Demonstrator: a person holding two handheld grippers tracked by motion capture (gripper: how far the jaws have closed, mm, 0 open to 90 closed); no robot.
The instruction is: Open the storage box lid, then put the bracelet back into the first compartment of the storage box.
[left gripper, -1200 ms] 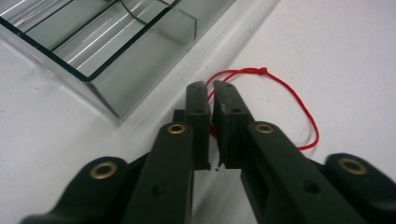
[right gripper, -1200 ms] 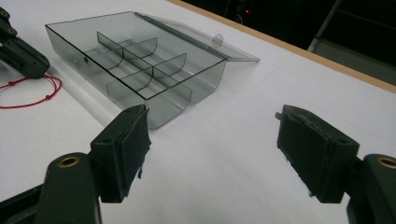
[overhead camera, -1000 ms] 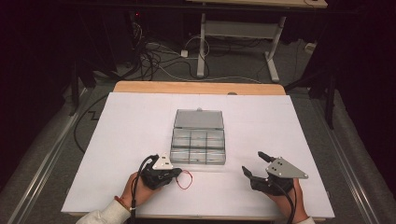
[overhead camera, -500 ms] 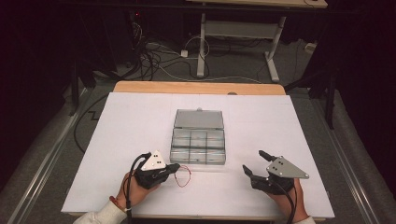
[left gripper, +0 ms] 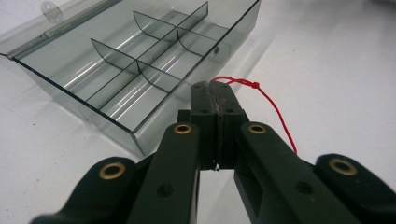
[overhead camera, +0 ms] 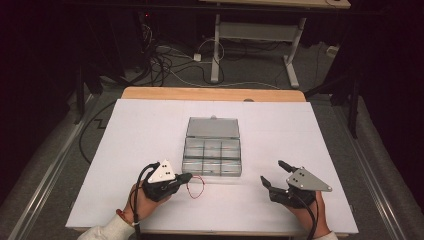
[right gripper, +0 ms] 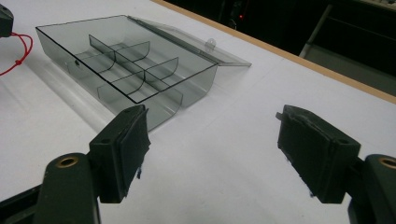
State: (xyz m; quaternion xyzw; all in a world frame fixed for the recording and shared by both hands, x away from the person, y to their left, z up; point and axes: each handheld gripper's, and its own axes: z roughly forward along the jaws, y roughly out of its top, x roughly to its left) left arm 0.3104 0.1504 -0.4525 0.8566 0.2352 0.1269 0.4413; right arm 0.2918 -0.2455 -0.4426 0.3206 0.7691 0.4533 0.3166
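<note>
A clear grey compartment box [overhead camera: 212,172] lies open at the table's middle, its lid [overhead camera: 213,128] laid flat behind it. The dividers look empty in the left gripper view, where the box's near wall [left gripper: 116,133] is close ahead. My left gripper [overhead camera: 186,176] sits just left of the box's front corner, shut on a thin red string [overhead camera: 196,186]. The string [left gripper: 268,100] loops out from the closed tips [left gripper: 215,88] onto the white surface. My right gripper [overhead camera: 272,171] rests to the right of the box, open with nothing between its pads [right gripper: 217,140].
The white sheet [overhead camera: 150,130] covers the table, with a wooden edge [overhead camera: 210,93] at the far side. Cables and a desk frame [overhead camera: 250,55] lie on the floor beyond. The red string [right gripper: 21,51] and box [right gripper: 140,100] are also seen from the right gripper view.
My left gripper has shifted slightly left and away, taking the red string with it. The right gripper has stayed put.
</note>
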